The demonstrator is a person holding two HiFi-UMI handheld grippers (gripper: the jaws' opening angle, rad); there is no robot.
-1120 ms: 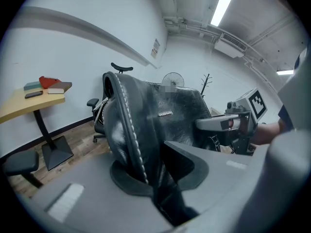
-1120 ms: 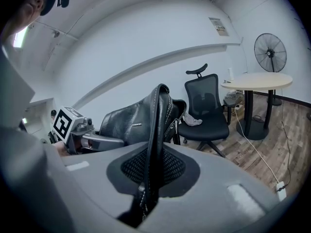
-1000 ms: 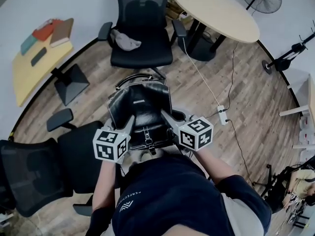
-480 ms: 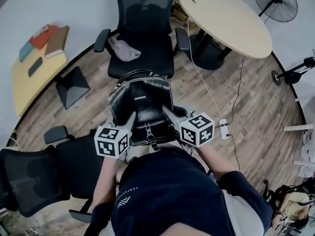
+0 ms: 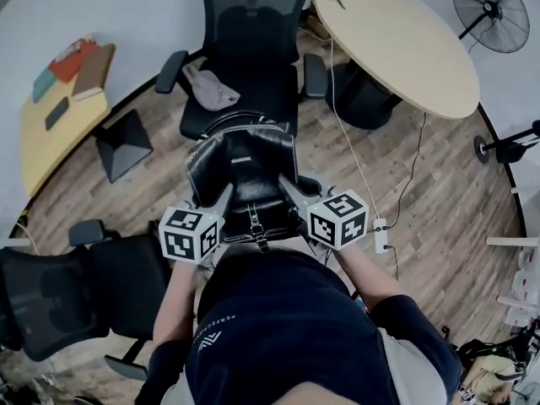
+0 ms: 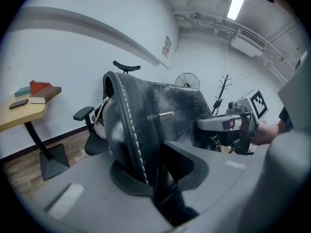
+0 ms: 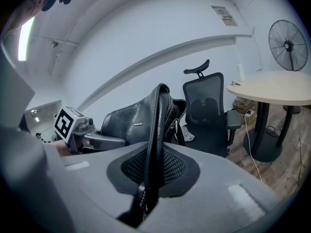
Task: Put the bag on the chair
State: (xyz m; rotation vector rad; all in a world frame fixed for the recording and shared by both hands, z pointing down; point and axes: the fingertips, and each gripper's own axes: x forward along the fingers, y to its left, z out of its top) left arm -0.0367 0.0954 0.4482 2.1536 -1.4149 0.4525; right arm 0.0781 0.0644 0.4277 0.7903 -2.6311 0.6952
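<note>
**Bag mid-carry, chair just ahead**

Left claw was clenched on the bag's left edge, right claw on its right edge, both pointing forward and slightly down, holding it off the floor. Looked like the carry step; next, lowering it onto the seat

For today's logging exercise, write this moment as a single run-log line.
left gripper: shut on bag | right gripper: shut on bag | bag: held up, short of chair | chair: cloth on seat
</note>
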